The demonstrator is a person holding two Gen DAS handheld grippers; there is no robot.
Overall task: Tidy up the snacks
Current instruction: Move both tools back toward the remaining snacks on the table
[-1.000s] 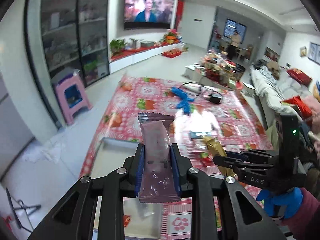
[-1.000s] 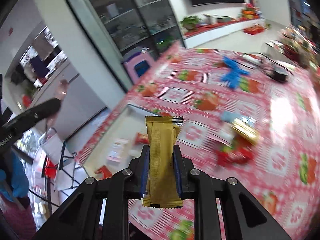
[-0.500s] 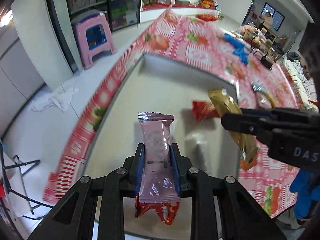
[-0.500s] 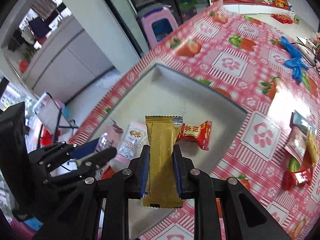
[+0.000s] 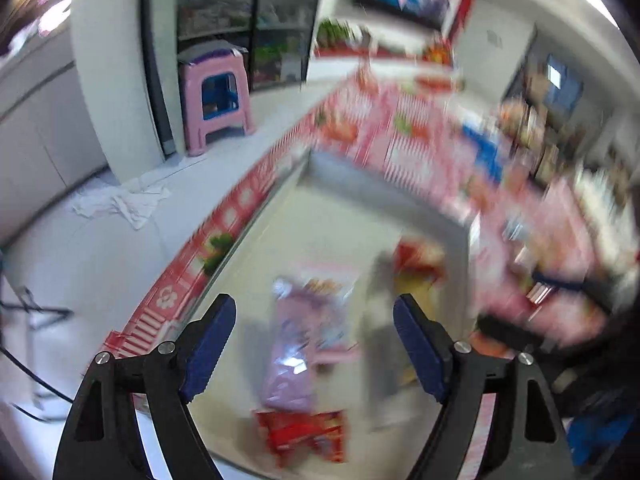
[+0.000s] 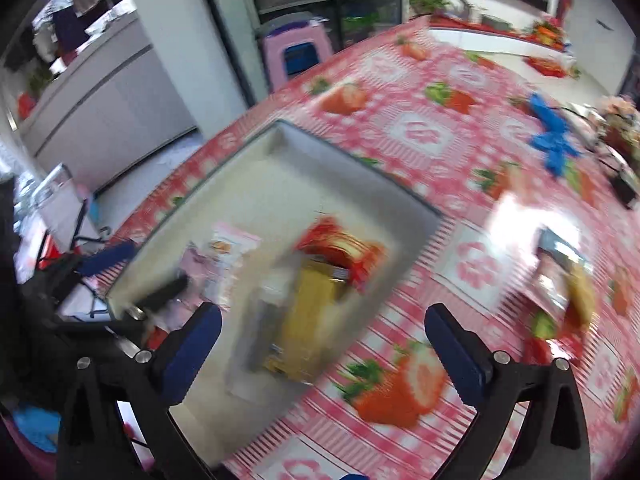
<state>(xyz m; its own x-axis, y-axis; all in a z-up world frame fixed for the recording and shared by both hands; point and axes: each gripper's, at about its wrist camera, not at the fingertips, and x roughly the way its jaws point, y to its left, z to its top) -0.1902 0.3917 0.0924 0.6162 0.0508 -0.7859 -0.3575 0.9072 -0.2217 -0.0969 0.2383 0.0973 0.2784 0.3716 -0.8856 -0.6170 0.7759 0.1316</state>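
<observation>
Both claws hang over the pale tray (image 6: 360,176) set on the counter (image 6: 440,128) with its strawberry-print cloth, and both are opening. The left claw (image 5: 314,342) has its blue pads spread wide, and the pink wrapped bar (image 5: 296,344) sits between them but touches neither; it appears to be dropping or already lying in the tray, above a red packet (image 5: 304,436) at the near edge. The right claw (image 6: 322,350) is spread just as wide, with the gold wrapped bar (image 6: 308,320) loose below it, lying against a red-and-gold packet (image 6: 344,248) in the tray.

The tray seems to be the collecting place, so both bars are let go over it rather than on the cloth. More snacks (image 6: 560,292) lie on the counter to the right of the tray, well apart from it, and probably come next. Blur hides the finer detail.
</observation>
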